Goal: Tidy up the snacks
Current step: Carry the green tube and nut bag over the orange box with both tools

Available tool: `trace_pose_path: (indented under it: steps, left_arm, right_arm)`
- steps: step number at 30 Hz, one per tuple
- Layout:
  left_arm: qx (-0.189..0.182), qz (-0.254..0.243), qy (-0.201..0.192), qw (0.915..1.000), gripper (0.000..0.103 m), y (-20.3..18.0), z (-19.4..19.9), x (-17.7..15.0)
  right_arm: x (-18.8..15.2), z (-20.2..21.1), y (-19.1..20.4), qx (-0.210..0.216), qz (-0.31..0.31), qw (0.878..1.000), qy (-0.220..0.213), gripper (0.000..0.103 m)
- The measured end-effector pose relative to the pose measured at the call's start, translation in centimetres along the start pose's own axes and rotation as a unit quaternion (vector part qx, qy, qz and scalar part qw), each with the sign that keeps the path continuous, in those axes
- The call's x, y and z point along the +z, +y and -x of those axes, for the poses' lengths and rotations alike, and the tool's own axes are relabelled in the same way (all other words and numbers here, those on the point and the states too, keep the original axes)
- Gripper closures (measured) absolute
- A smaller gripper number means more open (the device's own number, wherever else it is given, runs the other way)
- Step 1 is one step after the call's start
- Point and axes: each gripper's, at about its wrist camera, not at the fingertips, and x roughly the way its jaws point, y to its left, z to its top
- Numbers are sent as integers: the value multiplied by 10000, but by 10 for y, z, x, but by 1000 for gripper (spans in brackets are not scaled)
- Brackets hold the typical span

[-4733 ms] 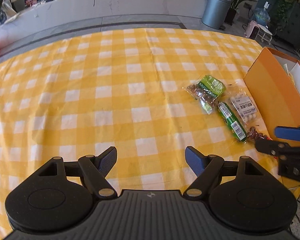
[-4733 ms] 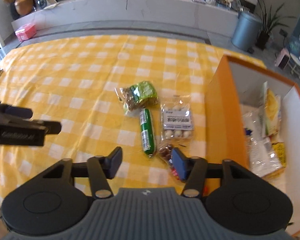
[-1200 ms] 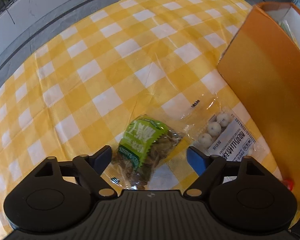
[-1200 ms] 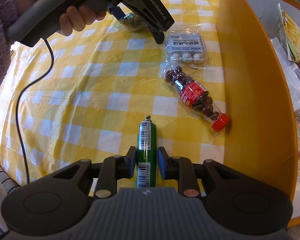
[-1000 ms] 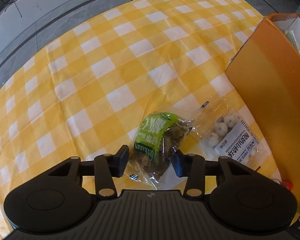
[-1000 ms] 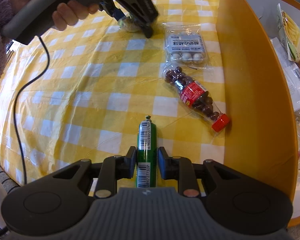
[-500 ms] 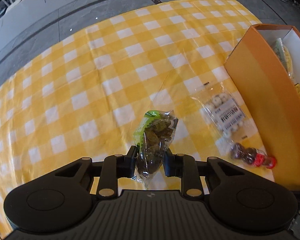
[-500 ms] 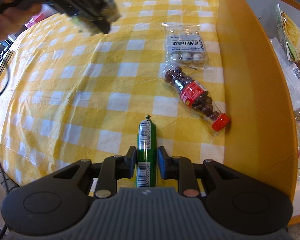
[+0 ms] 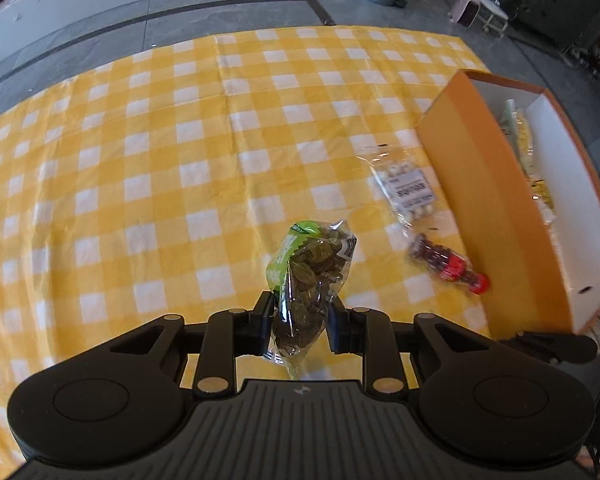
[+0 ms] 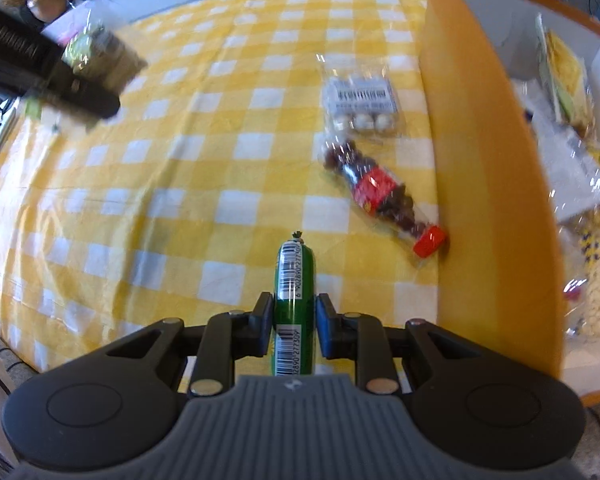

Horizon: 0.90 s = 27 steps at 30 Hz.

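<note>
You see a yellow-and-white checked cloth (image 9: 148, 184), matt and faintly creased; a crinkly clear-plastic raisin bag (image 9: 306, 276); a glossy green foil-wrapped sausage stick (image 10: 294, 300); a matt orange cardboard box (image 9: 496, 216).

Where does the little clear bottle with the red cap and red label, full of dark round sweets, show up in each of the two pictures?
Left wrist view: the clear red-capped bottle of dark sweets lies right of centre on the yellow checked tablecloth, cap toward the orange box.
Right wrist view: the same bottle lies right of centre, cap by the box wall.
Shared landmark: the clear packet of white balls, just beyond the bottle in both.
</note>
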Motion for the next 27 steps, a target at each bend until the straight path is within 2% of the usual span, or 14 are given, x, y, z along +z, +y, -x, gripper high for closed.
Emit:
trace_pose_path:
  steps: [4, 9, 15, 20, 24, 27]
  left_arm:
    - [-159, 46, -210, 9996, 74, -5, 19, -16]
    - [-299, 136, -512, 9982, 74, -9, 42, -24]
    - [-453, 53, -932, 9946, 73, -28, 67, -31]
    - [-767, -89, -1155, 9903, 73, -51, 74, -29]
    - [-923, -204, -1398, 9857, 73, -74, 76, -24]
    - [-1063, -232, -1511, 9825, 73, -91, 72, -18]
  right_arm:
    - [2, 22, 6, 202, 32, 9995, -240, 82]
    - [4, 50, 8, 220, 43, 9982, -554, 82]
    - [9, 113, -8, 235, -188, 9899, -1383, 82]
    - [14, 157, -40, -66, -355, 9824, -1831, 82]
    - [17, 177, -79, -467, -466, 9778, -1987, 82]
    - [14, 190, -110, -801, -409, 9769, -1939, 82]
